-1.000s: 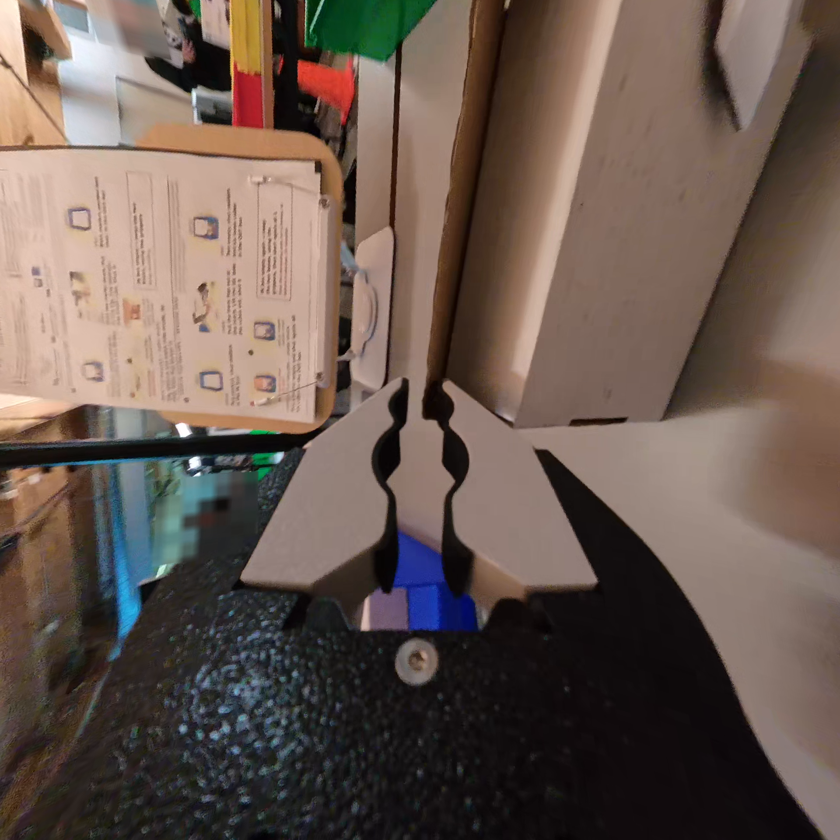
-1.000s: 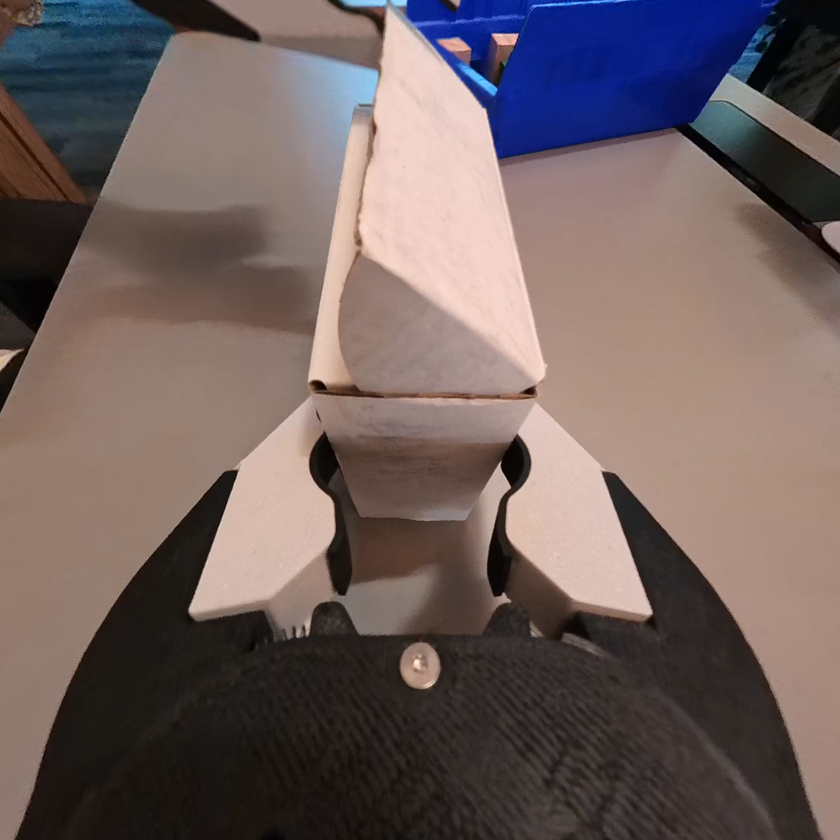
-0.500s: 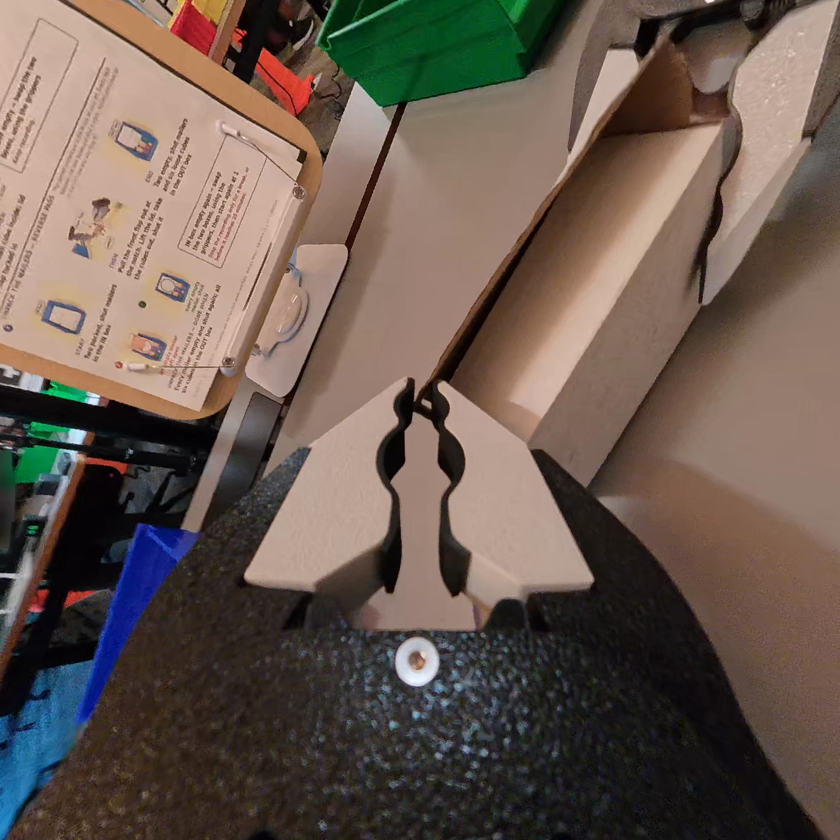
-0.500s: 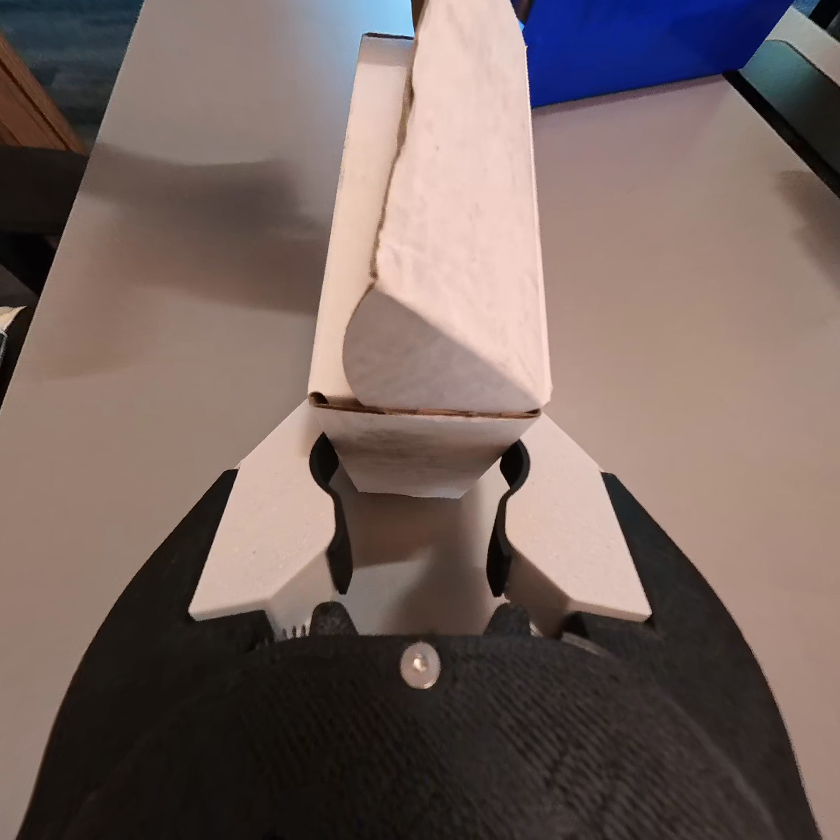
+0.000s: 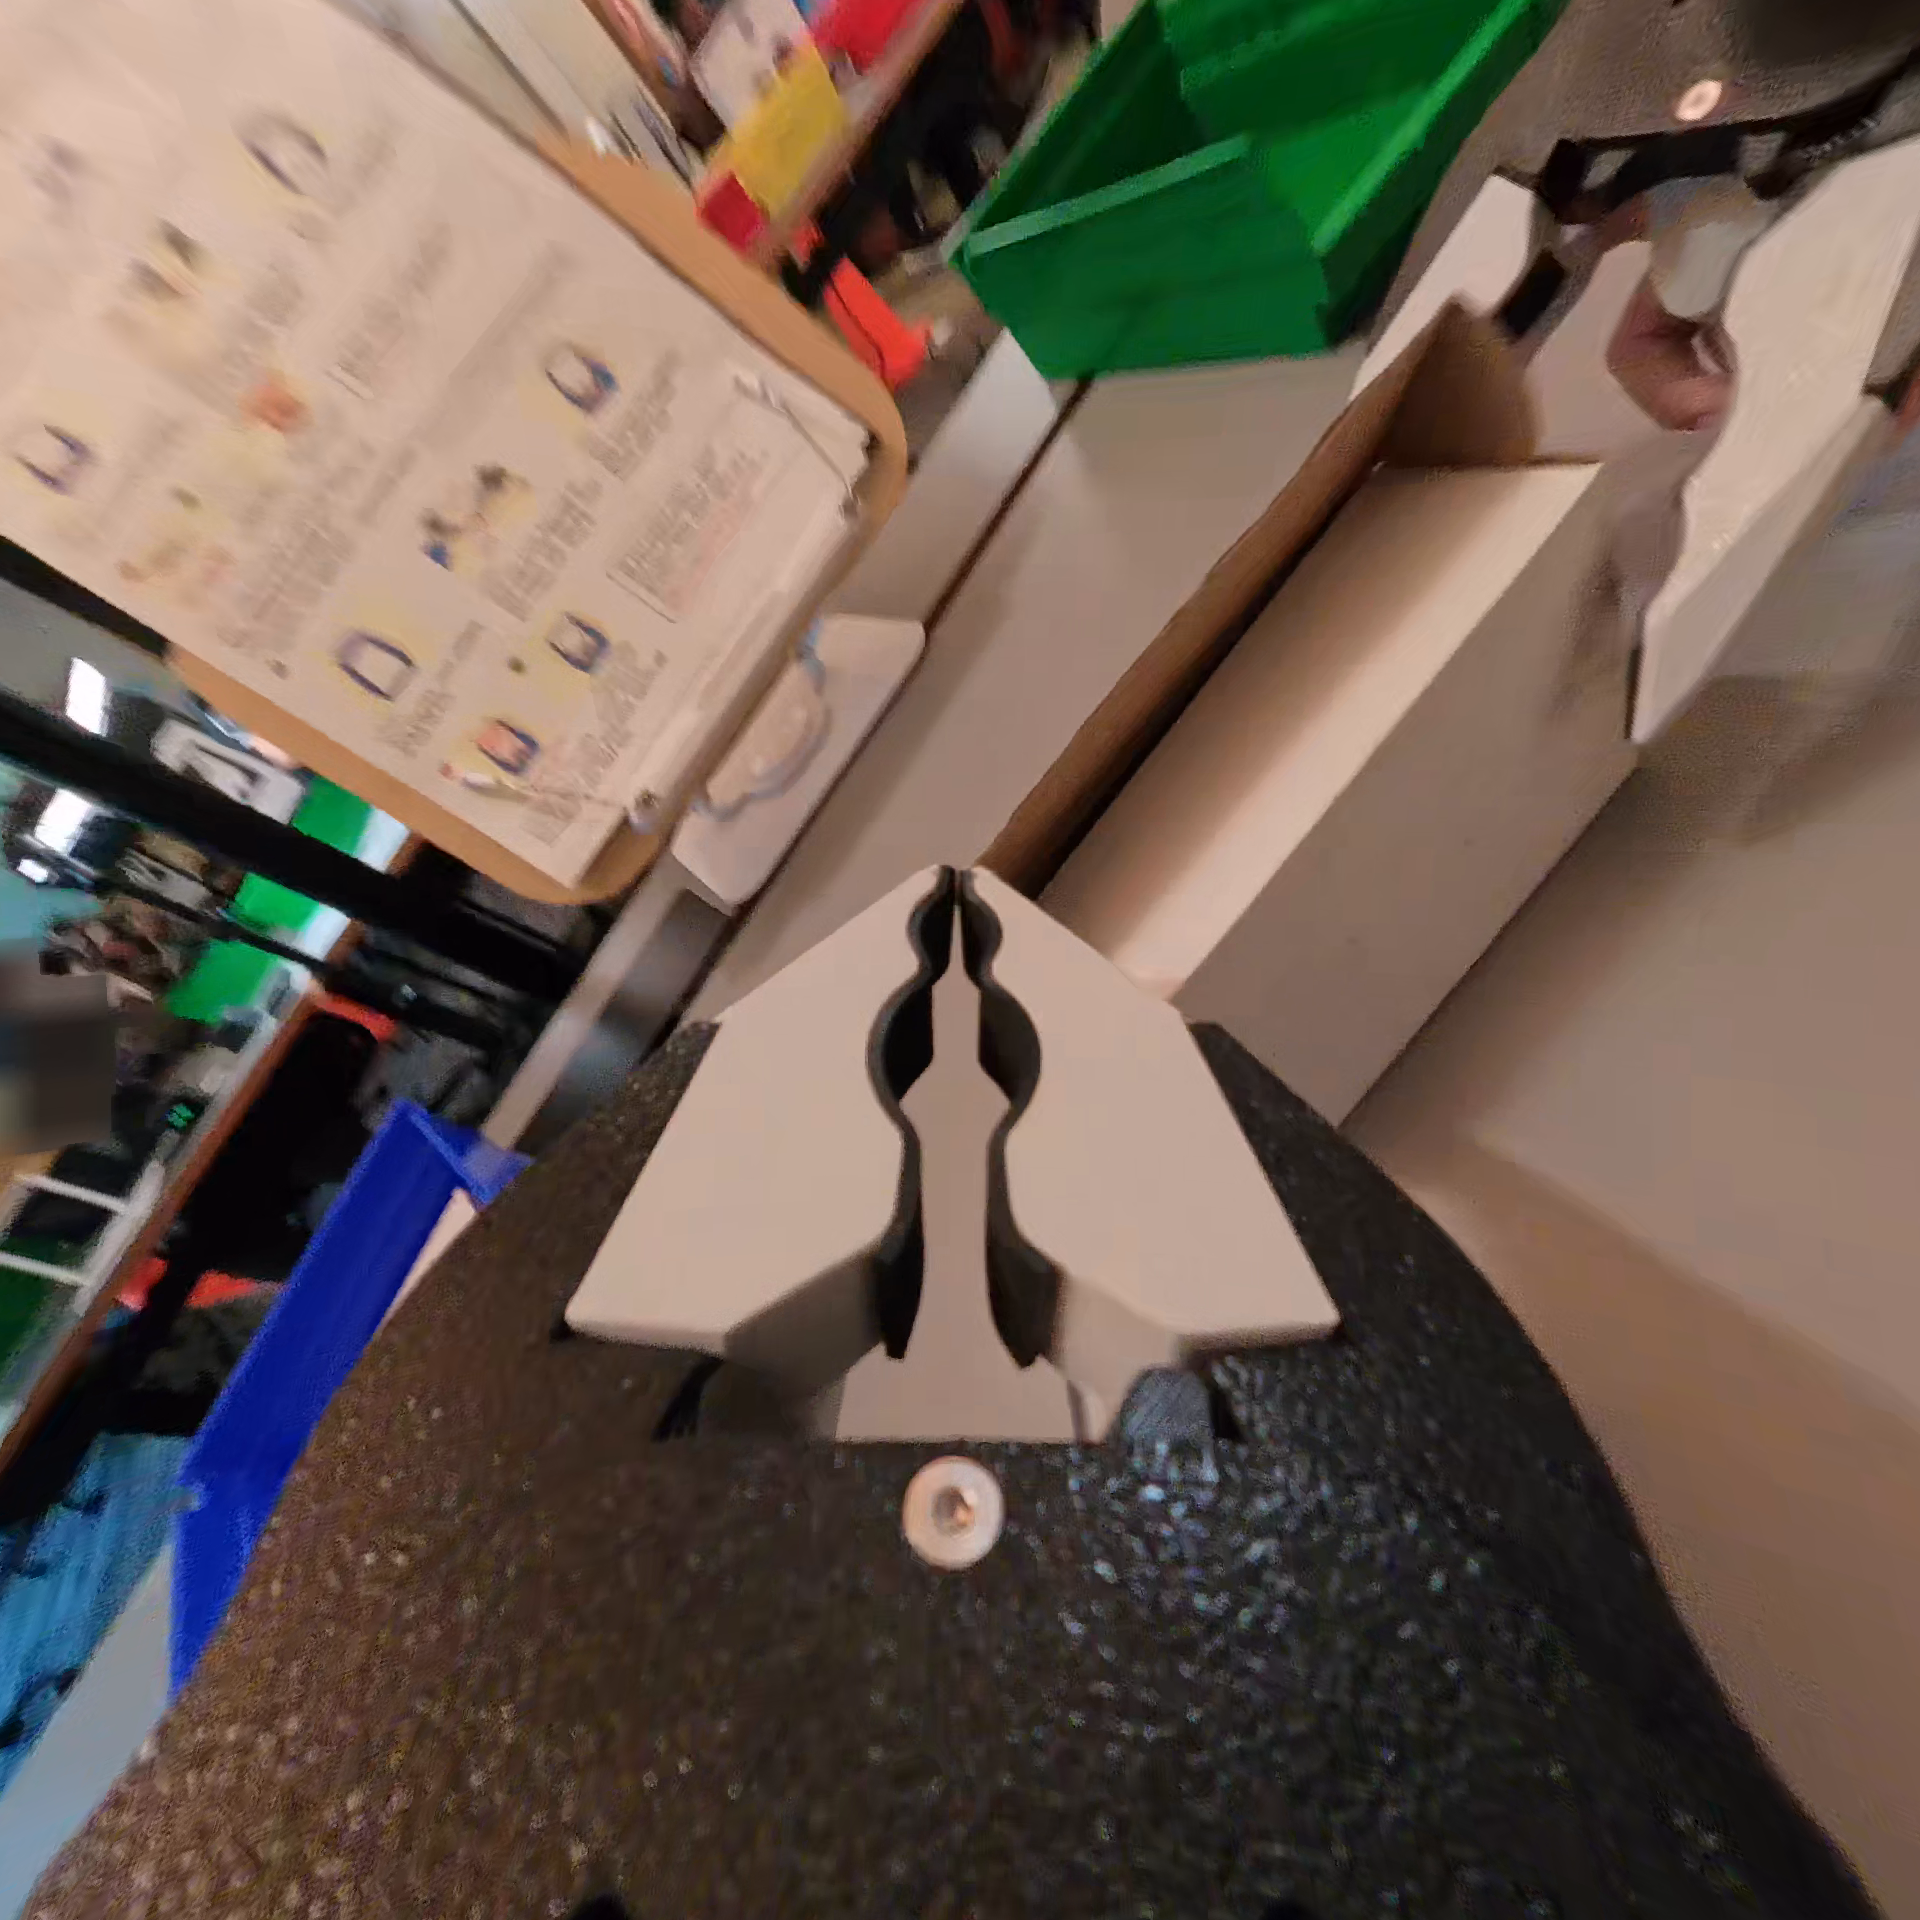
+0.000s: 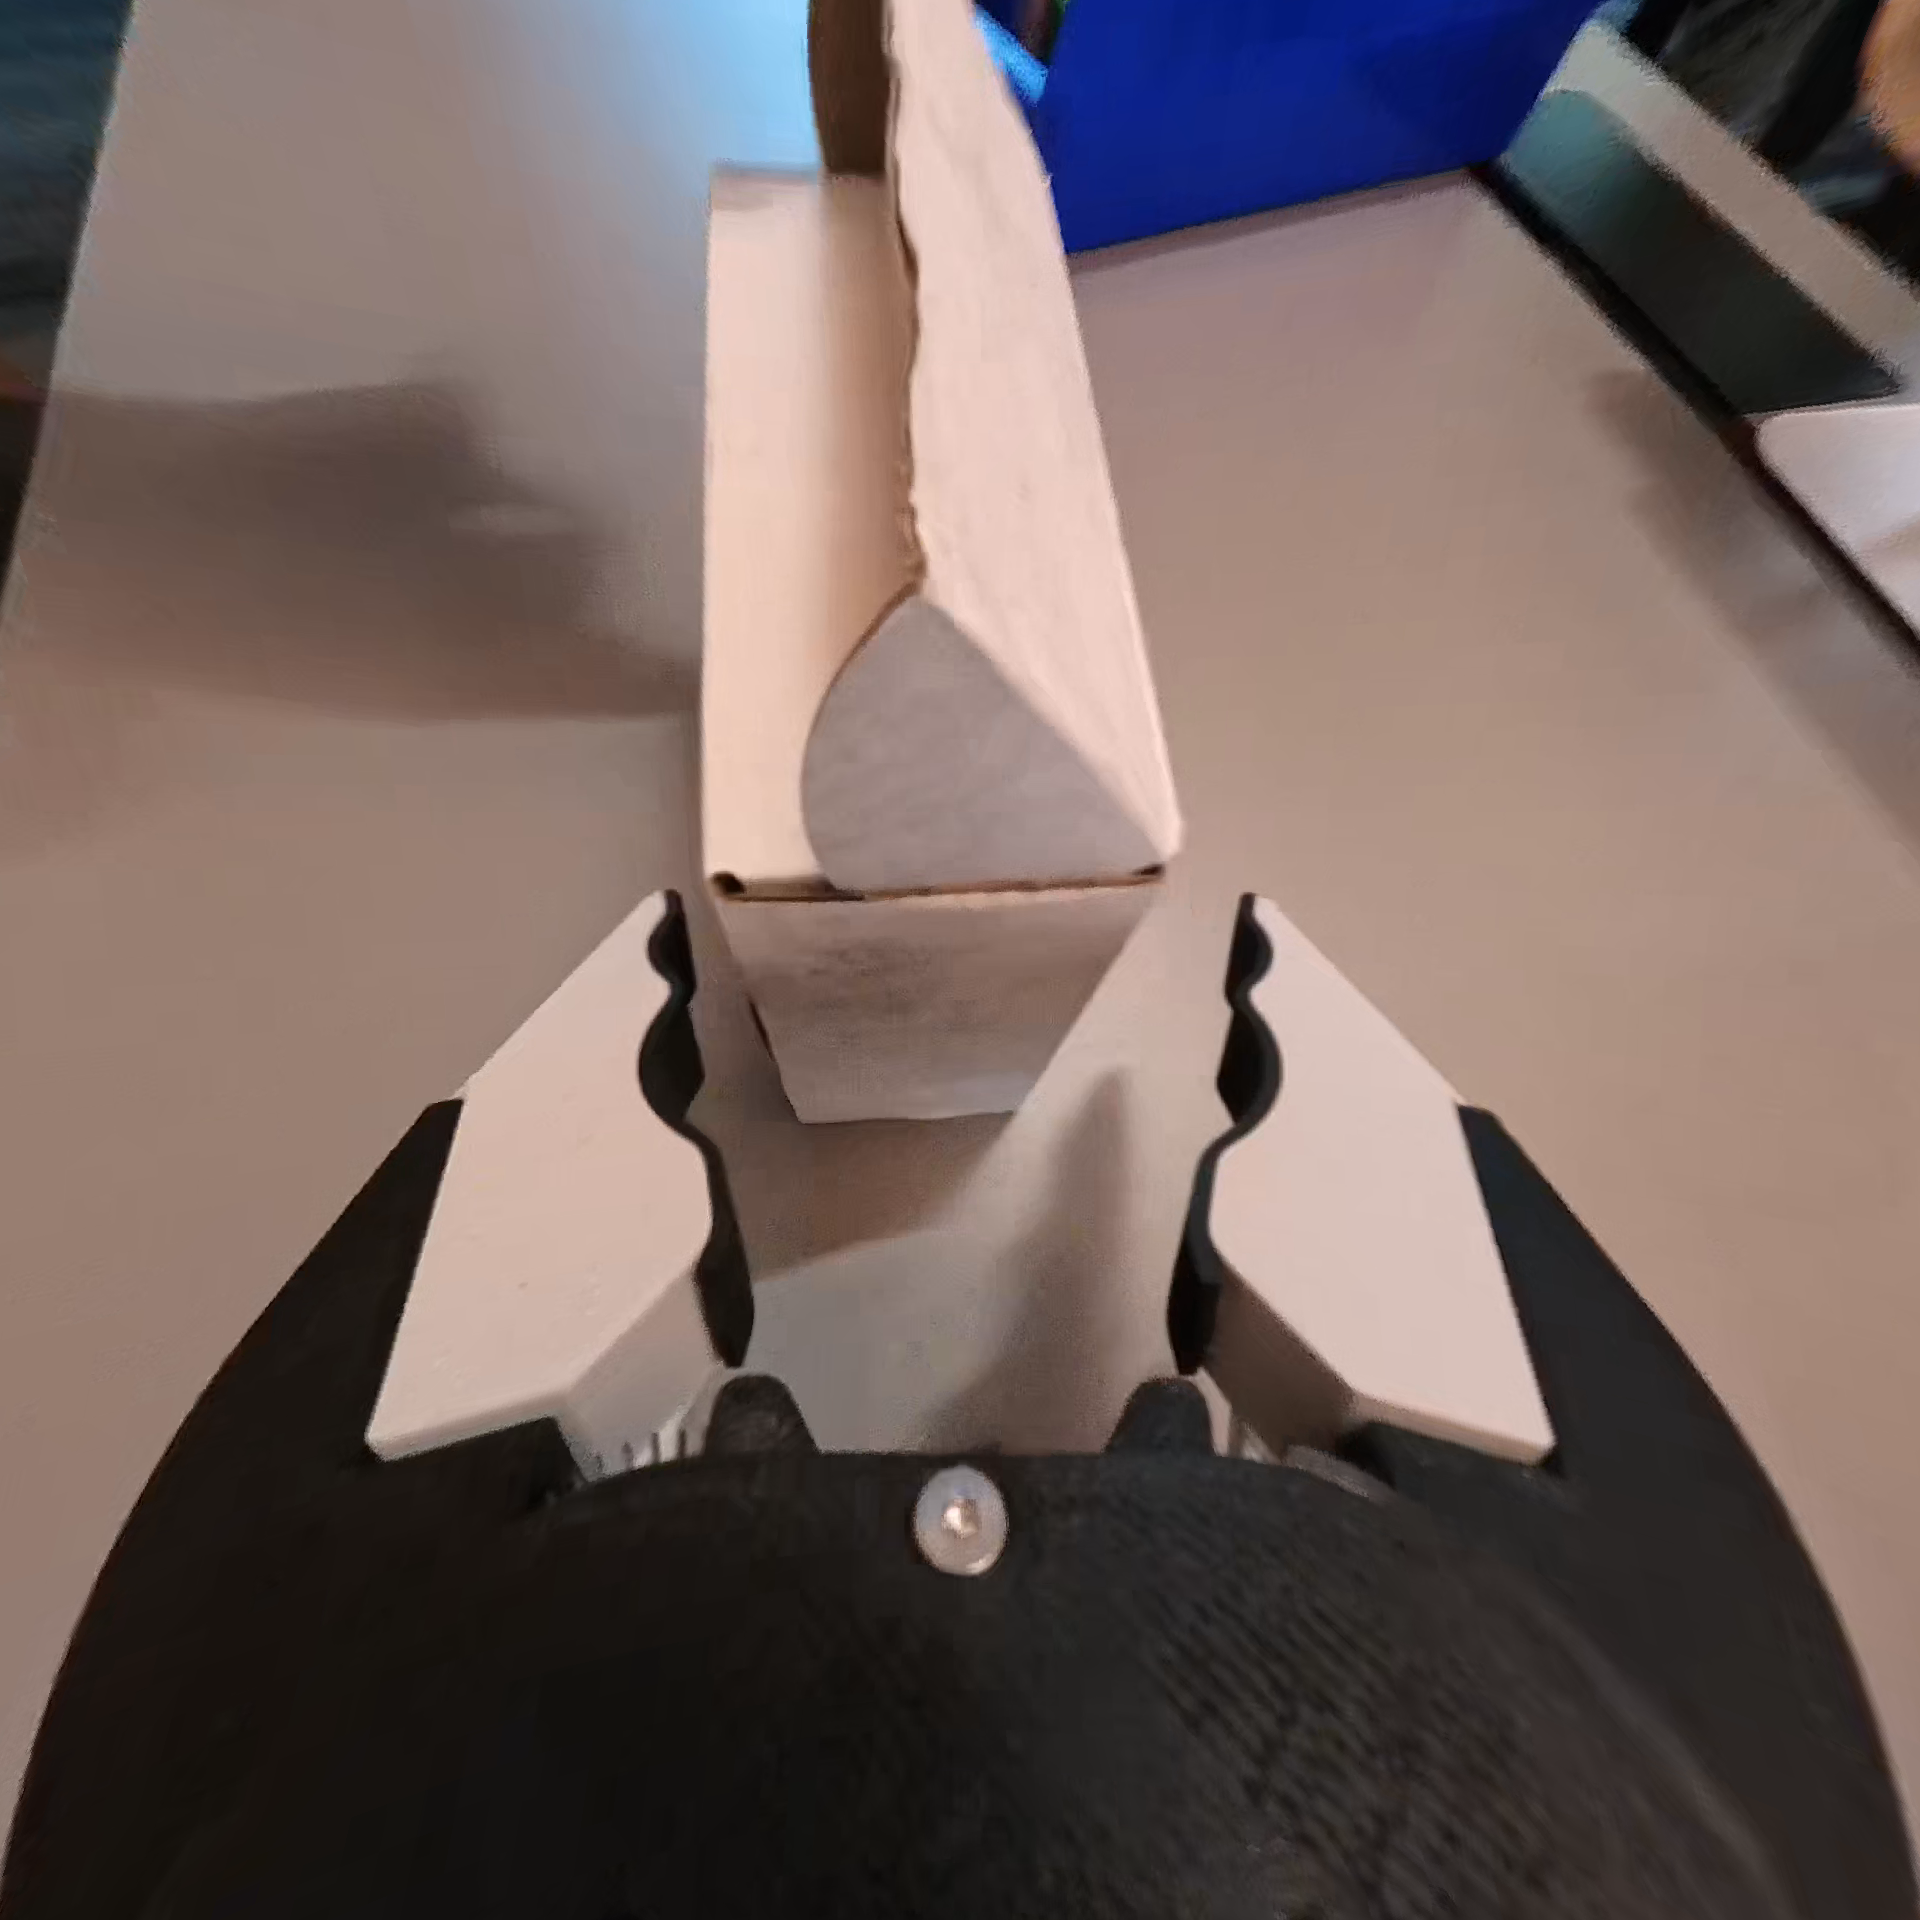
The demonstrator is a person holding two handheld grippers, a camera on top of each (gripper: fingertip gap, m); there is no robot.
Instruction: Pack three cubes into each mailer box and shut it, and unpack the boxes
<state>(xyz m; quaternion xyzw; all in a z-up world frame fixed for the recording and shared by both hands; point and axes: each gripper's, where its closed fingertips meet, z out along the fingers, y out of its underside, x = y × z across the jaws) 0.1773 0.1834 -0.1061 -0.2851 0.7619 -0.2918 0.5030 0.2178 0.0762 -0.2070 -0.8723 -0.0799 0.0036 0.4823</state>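
A white mailer box (image 6: pixel 790 520) lies lengthwise on the grey table (image 6: pixel 1507 779). Its lid (image 6: pixel 997 468) stands half raised, with a rounded side flap (image 6: pixel 935 769) at the near end. My right gripper (image 6: pixel 956 935) is open, with the box's front tuck flap (image 6: pixel 914 1018) between its fingers and not gripped. In the left wrist view the same box (image 5: pixel 1351 790) shows its brown inner lid edge (image 5: pixel 1195 644). My left gripper (image 5: pixel 956 883) is shut at the near corner, with nothing visible between its tips. No cubes are in view.
A blue bin (image 6: pixel 1299 114) stands beyond the box and also shows in the left wrist view (image 5: pixel 312 1403). A green bin (image 5: pixel 1195 229) is at the far end. A clipboard with an instruction sheet (image 5: pixel 436 447) stands to the left. A hand (image 5: pixel 1662 364) holds the right gripper.
My right gripper has opened, let go of the box's end and backed off slightly. My left gripper's tips have closed fully, off the lid edge they pinched, and that view has swung round.
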